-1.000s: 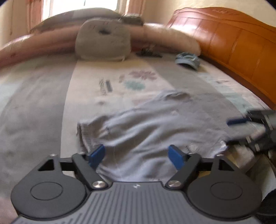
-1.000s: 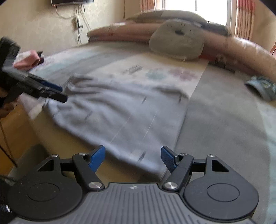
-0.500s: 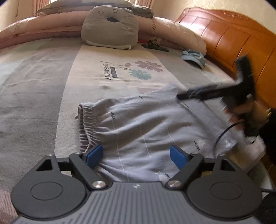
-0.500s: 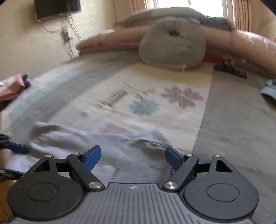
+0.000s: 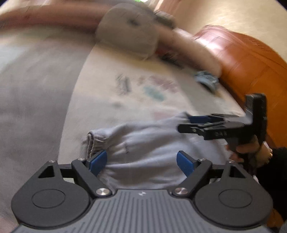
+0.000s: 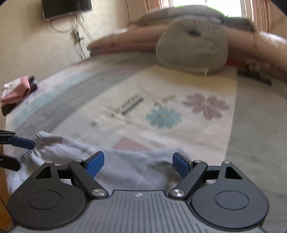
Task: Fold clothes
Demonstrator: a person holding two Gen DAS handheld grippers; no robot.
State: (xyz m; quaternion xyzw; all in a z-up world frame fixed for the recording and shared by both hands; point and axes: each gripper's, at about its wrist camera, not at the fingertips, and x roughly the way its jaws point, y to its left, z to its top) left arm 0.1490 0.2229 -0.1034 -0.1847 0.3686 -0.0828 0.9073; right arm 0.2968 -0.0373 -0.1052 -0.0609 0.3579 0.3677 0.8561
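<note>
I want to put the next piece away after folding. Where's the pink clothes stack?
In the right wrist view, the pink clothes stack sits at the bed's far left edge, below the wall TV.

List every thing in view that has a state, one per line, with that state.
Left gripper: open, jaws wide, over the shorts' waistband end, gripping nothing.
Right gripper: open, over the shorts' far edge, gripping nothing.
Shorts: lying flat on the bed, not yet folded, waistband bunched.
Cushion: resting against the bedding at the bed's far end.
Folded clothes: stacked at the bed's edge.
TV: off.
</note>
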